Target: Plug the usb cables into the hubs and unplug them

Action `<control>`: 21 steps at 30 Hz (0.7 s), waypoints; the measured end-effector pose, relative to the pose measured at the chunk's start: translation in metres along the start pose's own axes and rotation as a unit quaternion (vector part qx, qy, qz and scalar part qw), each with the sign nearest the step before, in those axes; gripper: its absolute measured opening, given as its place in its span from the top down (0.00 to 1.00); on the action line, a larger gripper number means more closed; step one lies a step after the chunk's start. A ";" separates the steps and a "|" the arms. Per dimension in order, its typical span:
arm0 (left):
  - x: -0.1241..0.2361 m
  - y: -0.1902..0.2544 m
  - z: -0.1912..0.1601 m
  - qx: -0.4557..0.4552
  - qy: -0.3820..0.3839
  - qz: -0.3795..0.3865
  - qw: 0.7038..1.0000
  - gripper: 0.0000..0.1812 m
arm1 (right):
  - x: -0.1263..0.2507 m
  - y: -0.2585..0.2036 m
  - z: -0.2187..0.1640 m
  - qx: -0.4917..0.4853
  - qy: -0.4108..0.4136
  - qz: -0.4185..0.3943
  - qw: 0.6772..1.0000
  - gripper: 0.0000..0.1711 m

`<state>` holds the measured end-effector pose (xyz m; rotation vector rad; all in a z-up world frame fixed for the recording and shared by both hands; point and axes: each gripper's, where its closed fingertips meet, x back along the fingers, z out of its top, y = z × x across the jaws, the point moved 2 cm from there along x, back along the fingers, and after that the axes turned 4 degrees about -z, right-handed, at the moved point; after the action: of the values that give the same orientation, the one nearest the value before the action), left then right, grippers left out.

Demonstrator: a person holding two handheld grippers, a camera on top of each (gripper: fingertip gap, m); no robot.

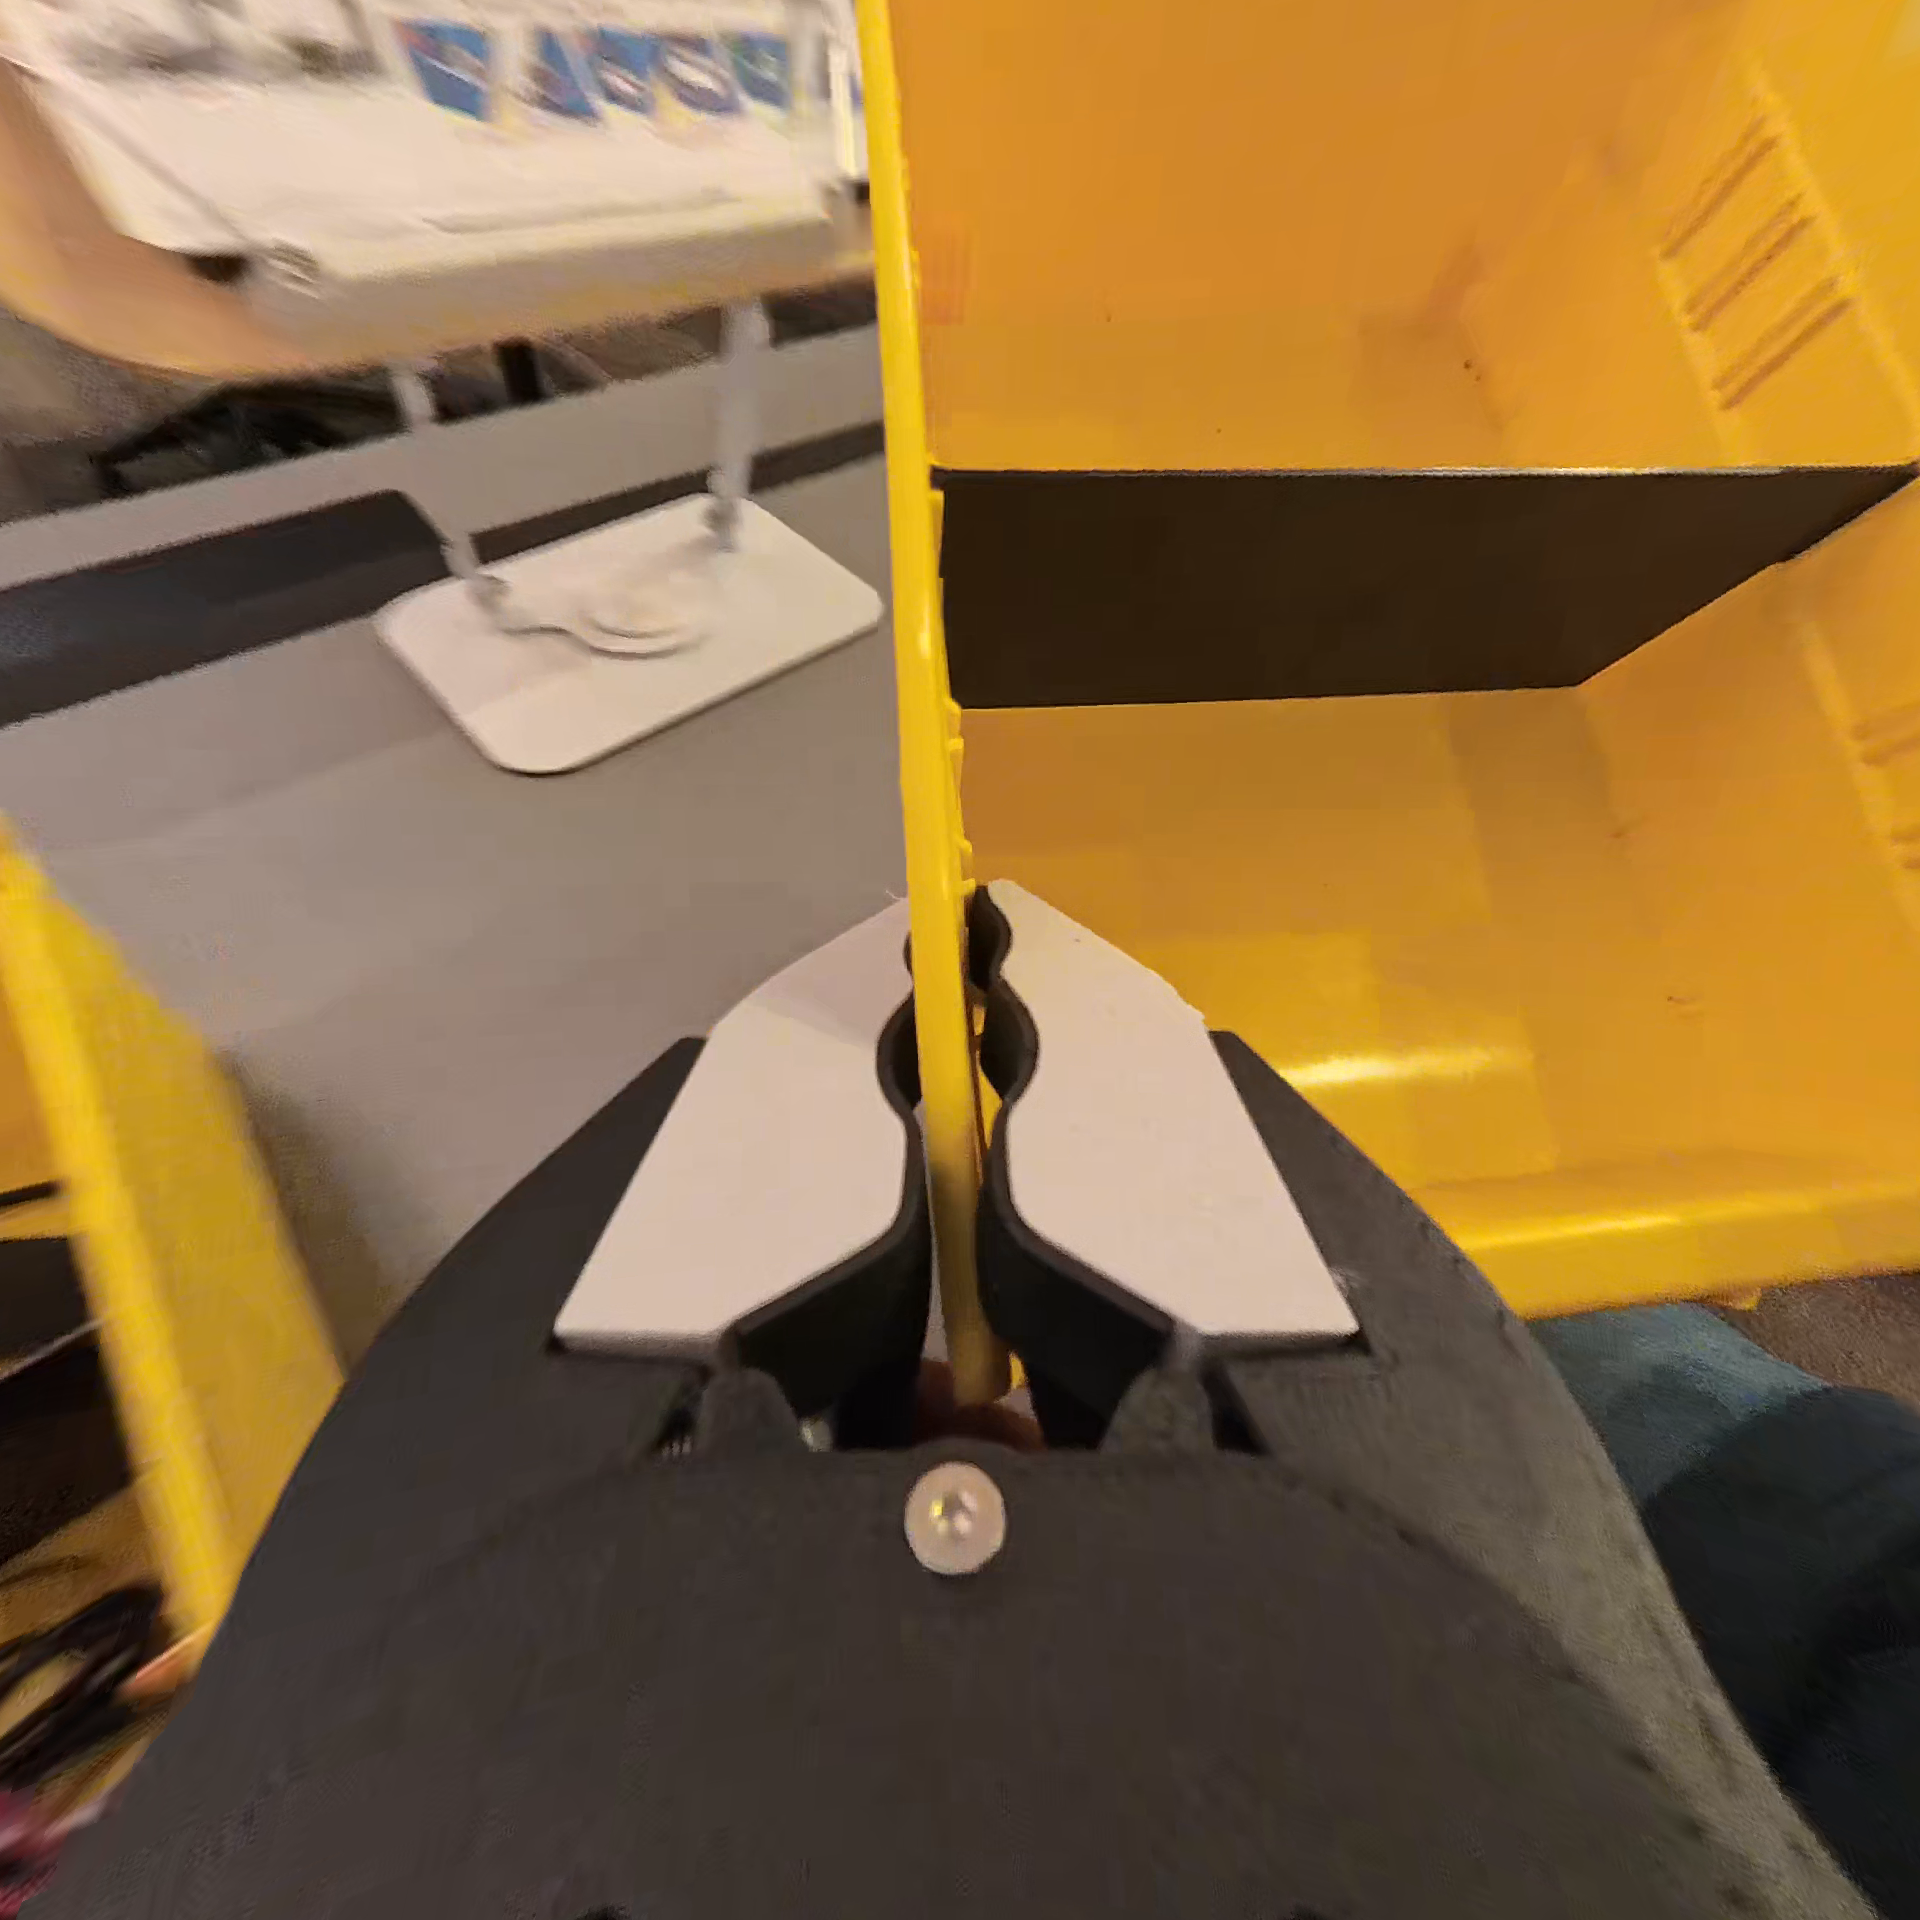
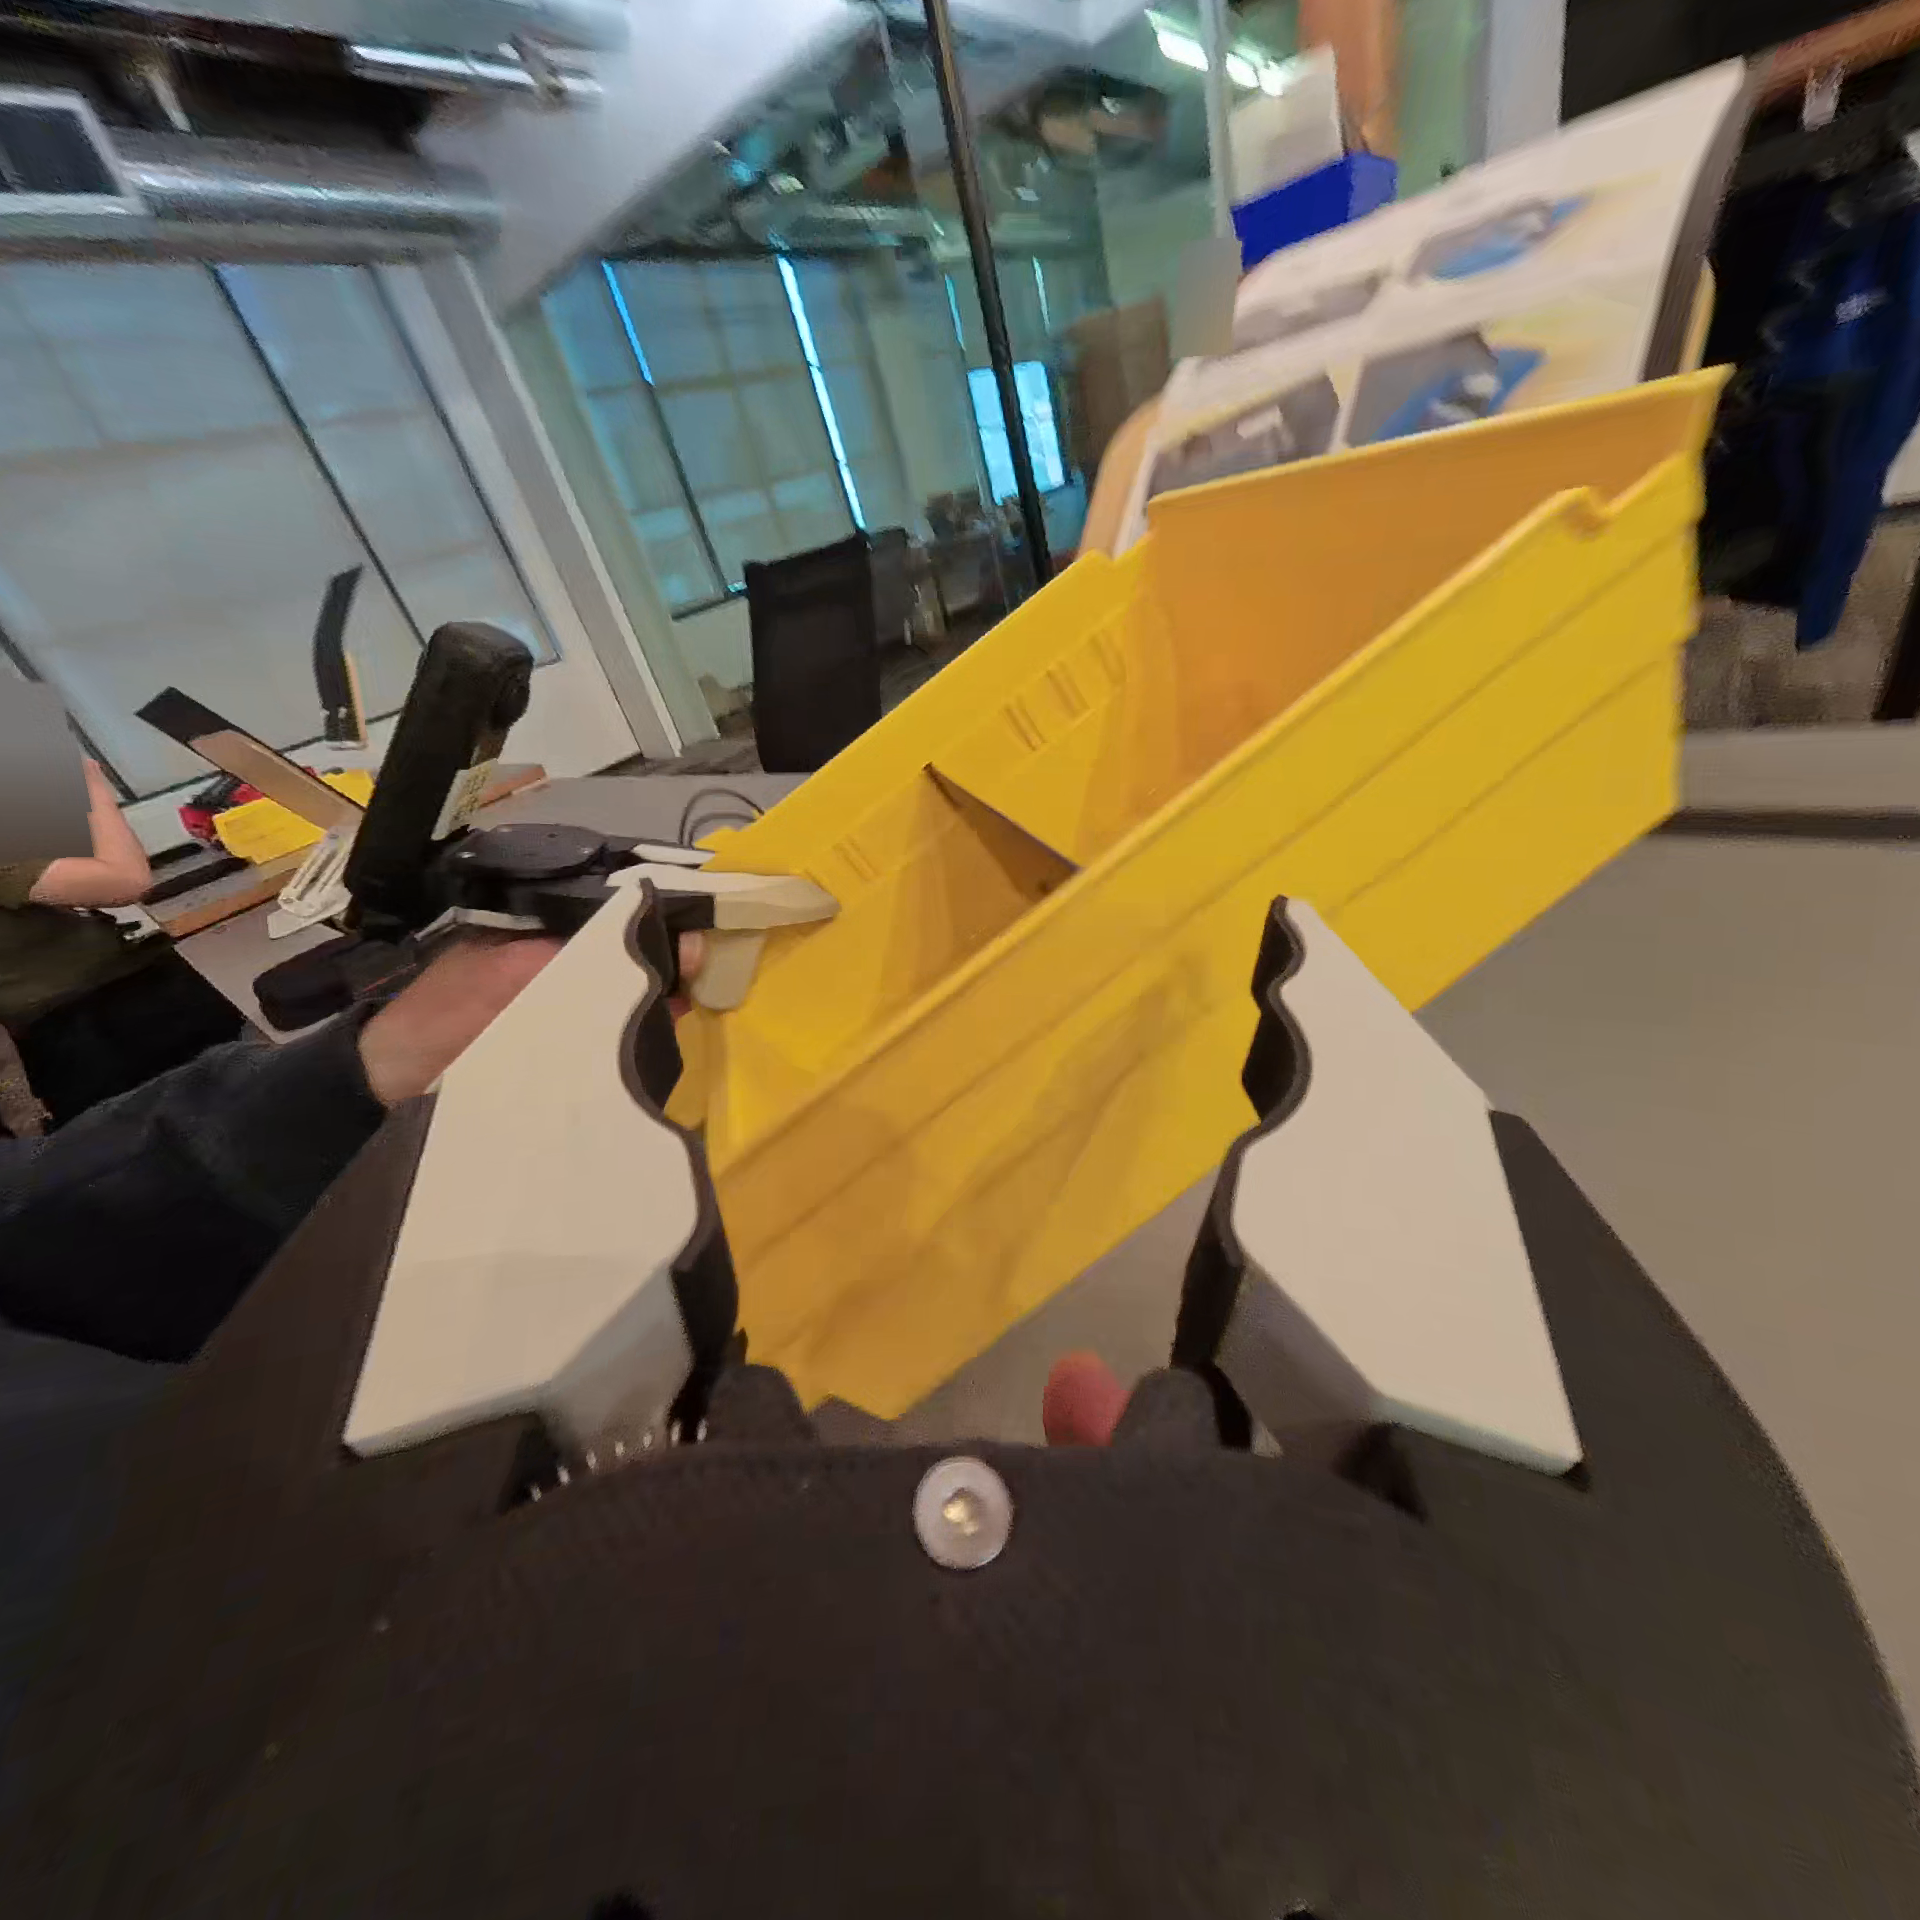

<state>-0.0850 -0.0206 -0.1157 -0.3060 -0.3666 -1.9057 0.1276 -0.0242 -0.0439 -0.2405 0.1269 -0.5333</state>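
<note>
A yellow plastic bin (image 1: pixel 1351 260) with a black divider (image 1: pixel 1351 582) fills the right of the left wrist view. Its compartments look empty. My left gripper (image 1: pixel 951 904) is shut on the bin's side wall. In the right wrist view the same bin (image 2: pixel 1351 727) is tilted above the grey table (image 2: pixel 1662 1091), held at its left end by the left gripper (image 2: pixel 769 904). My right gripper (image 2: pixel 961 904) is open, its fingers on either side of the bin's near end, not touching. No USB hub shows.
A second yellow bin (image 1: pixel 125 1143) stands at the left, with dark cables (image 1: pixel 62 1683) in it. A white stand base (image 1: pixel 634 634) and a poster board (image 2: pixel 1455 291) stand behind. A seated person (image 2: pixel 62 883) is at the far left. A loose cable (image 2: pixel 717 805) lies on the table. There is about 20 cm between the tips of the two grippers.
</note>
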 end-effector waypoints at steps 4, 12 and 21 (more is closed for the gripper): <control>-0.049 0.042 -0.025 -0.007 -0.044 -0.025 0.999 0.98 | 0.021 0.030 -0.033 -0.045 -0.053 -0.064 0.995 0.29; -0.091 0.086 -0.070 0.032 -0.119 -0.056 0.991 0.93 | 0.028 0.089 -0.068 0.006 -0.163 -0.158 0.974 0.29; -0.099 0.138 -0.079 0.042 -0.160 -0.195 0.967 0.70 | 0.044 0.169 -0.106 0.093 -0.291 -0.260 0.916 0.58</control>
<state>0.0758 -0.0137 -0.2109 -0.5192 -0.7681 -2.2190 0.2282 0.0738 -0.1925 -0.2367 -0.5836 -0.9748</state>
